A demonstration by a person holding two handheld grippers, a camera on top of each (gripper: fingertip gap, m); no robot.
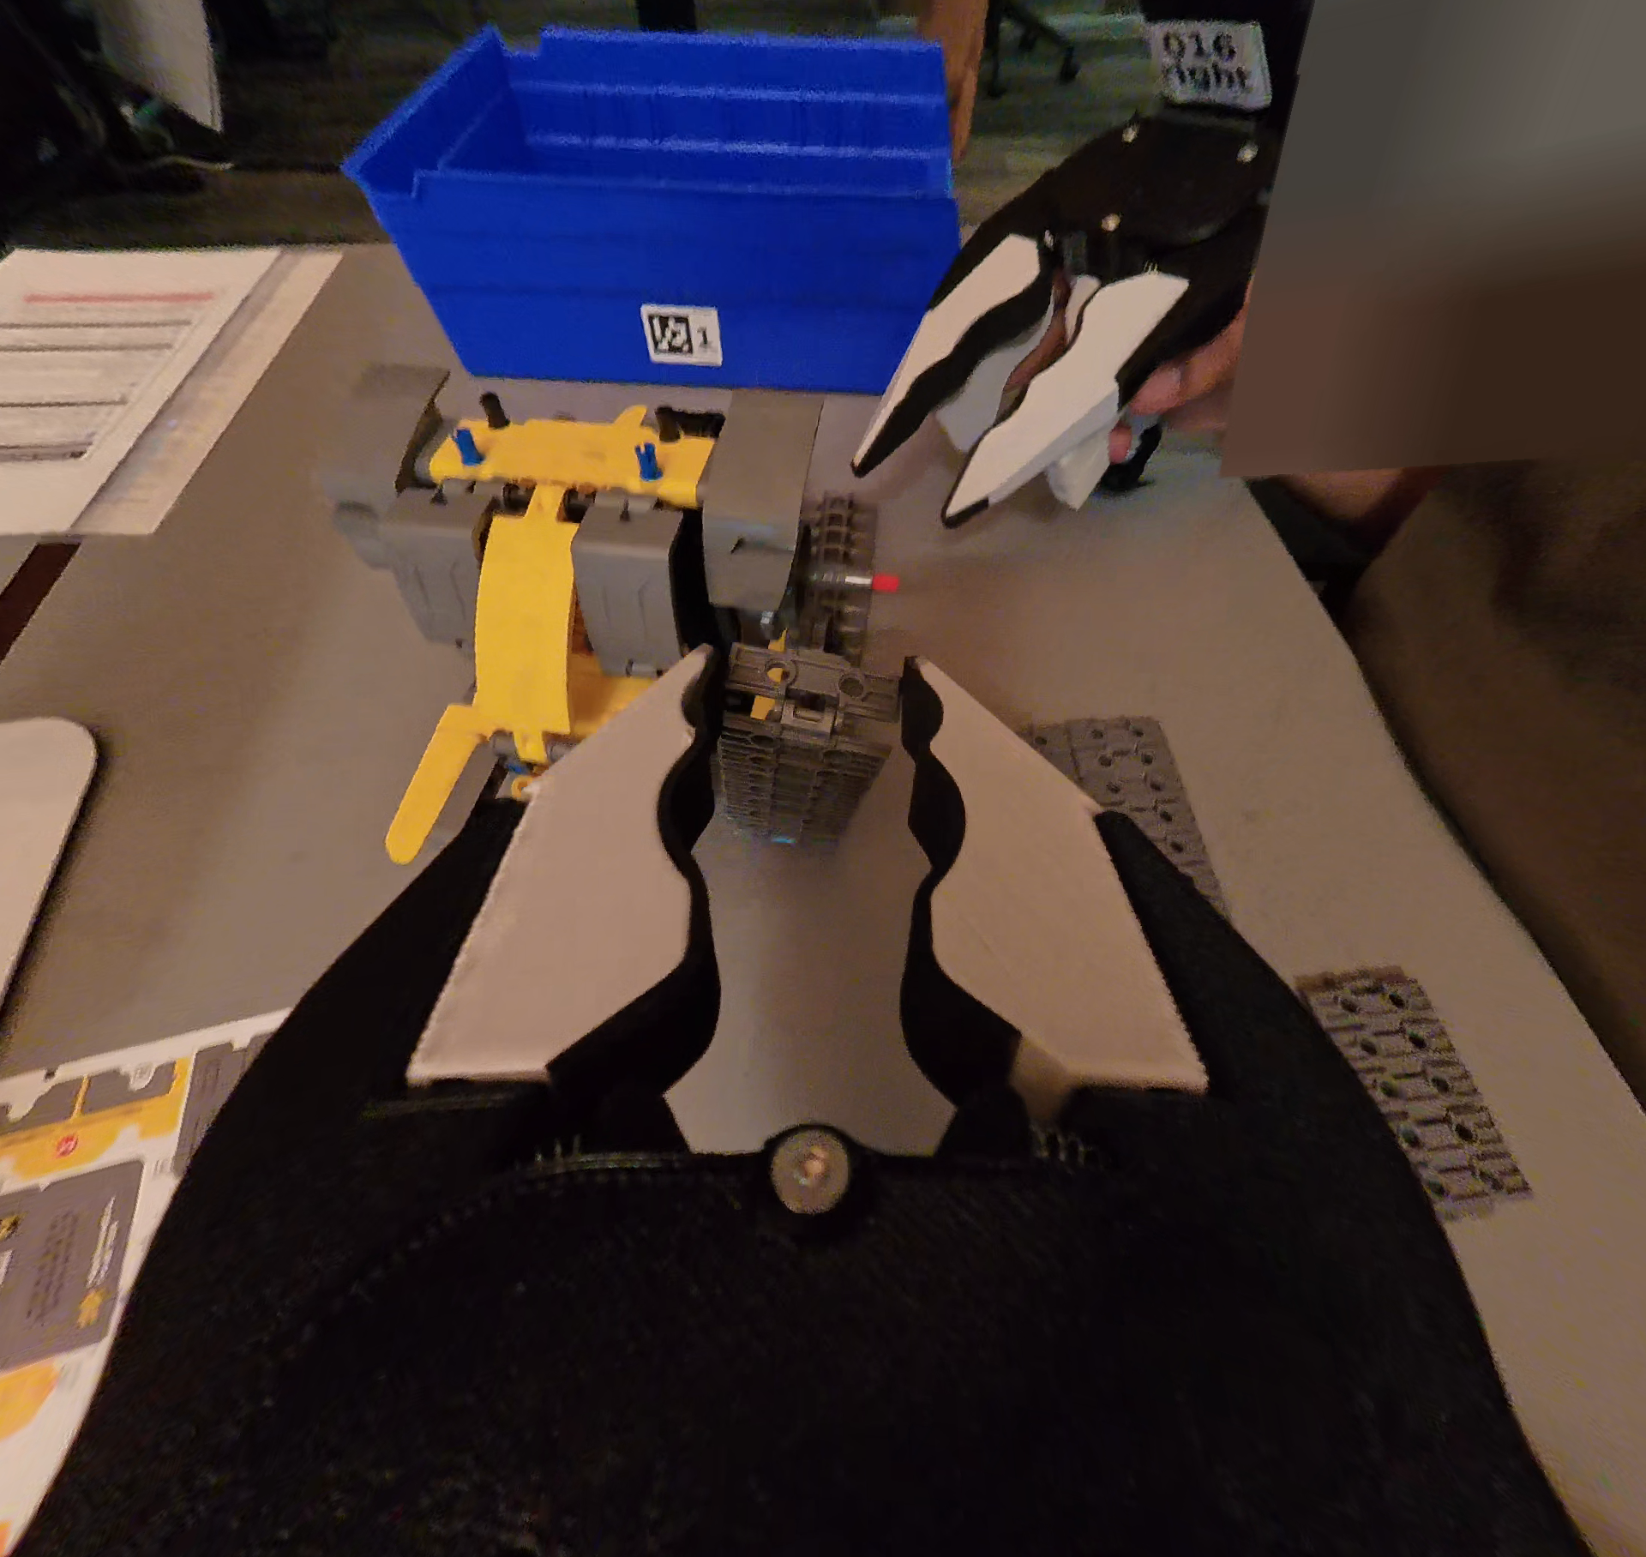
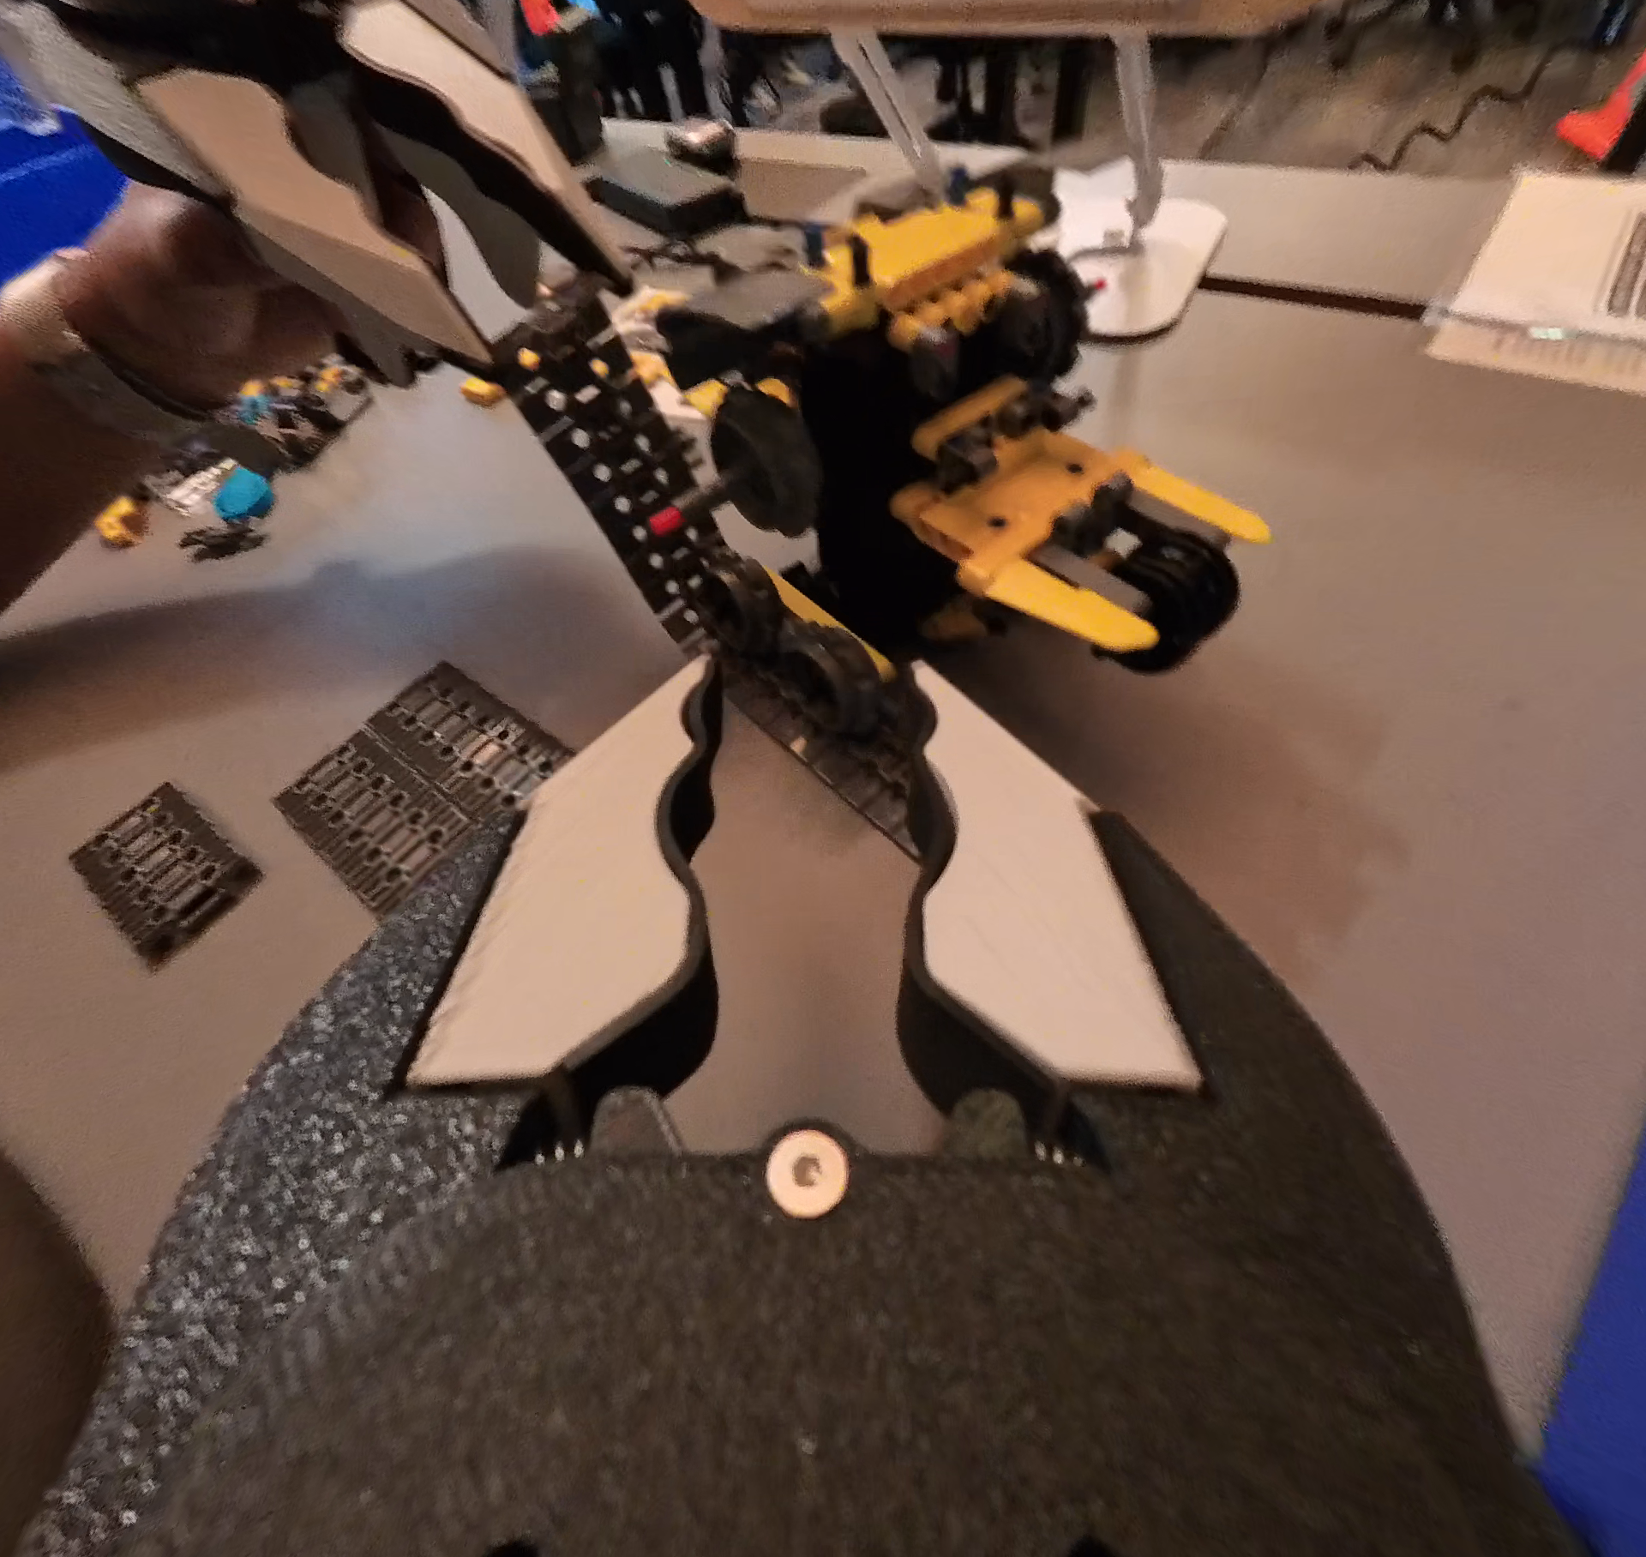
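A yellow, grey and black brick-built vehicle model (image 1: 525, 614) stands on the grey table (image 1: 267, 712) in front of a blue bin. My left gripper (image 1: 809, 663) is shut across the width of a grey track strip (image 1: 802, 766) at the model's right side, by a wheel with a red-tipped axle (image 1: 884, 583). In the right wrist view the left gripper (image 2: 552, 316) holds the strip's upper end and the track strip (image 2: 615, 463) runs down behind the model's (image 2: 935, 267) wheels. My right gripper (image 2: 810, 672) is open and empty; it hovers right of the model (image 1: 904, 494).
The blue bin (image 1: 677, 205) stands behind the model. Loose track pieces (image 1: 1131, 793) (image 1: 1407, 1087) lie on the right; they also show in the right wrist view (image 2: 427, 793). Papers (image 1: 107, 374) and a printed booklet (image 1: 80, 1158) lie left. Small loose parts (image 2: 240, 481) and a white stand base (image 2: 1149, 267) sit farther off. The left gripper's tips are roughly 12 cm from the right gripper's.
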